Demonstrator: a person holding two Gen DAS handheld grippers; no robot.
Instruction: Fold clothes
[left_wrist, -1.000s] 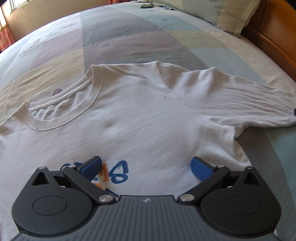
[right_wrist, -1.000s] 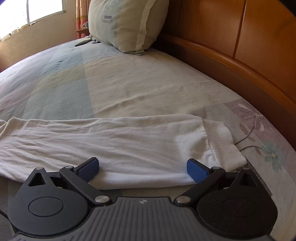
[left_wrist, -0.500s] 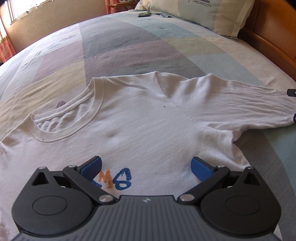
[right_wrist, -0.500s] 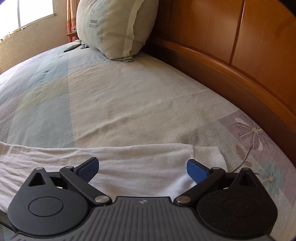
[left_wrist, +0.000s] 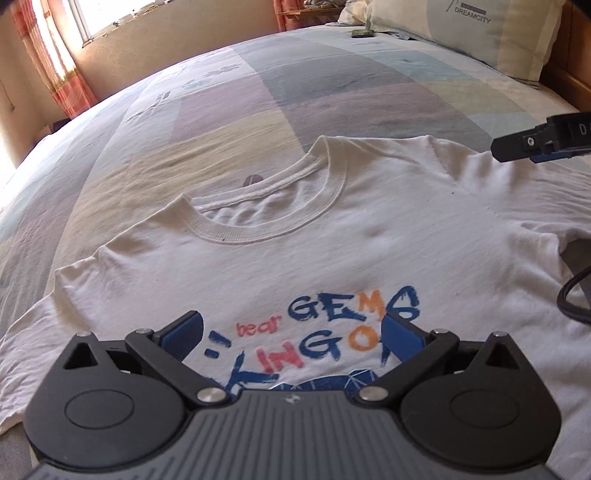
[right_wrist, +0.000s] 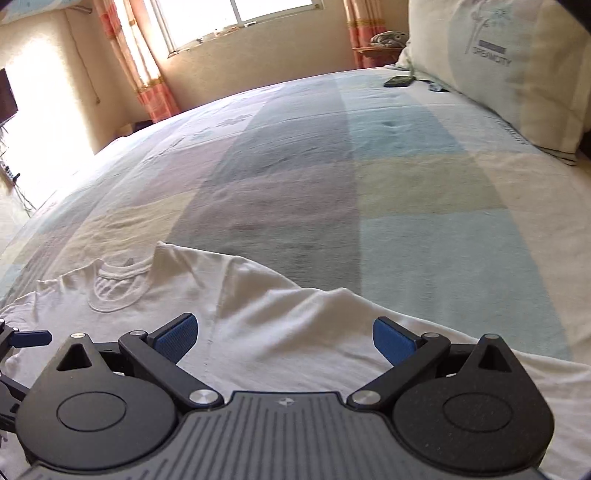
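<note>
A white T-shirt (left_wrist: 332, 251) is laid flat, front up, on the bed (left_wrist: 258, 96), with its ribbed collar (left_wrist: 280, 206) toward the far window side. The left gripper (left_wrist: 291, 332) is held with its blue pads spread wide above the printed lettering (left_wrist: 332, 332), nothing between them. The right gripper (right_wrist: 284, 336) is likewise spread wide and empty, positioned over the shirt's shoulder and sleeve area (right_wrist: 295, 325). A pillow (right_wrist: 509, 70) is seen at the headboard end, well apart from the shirt.
</note>
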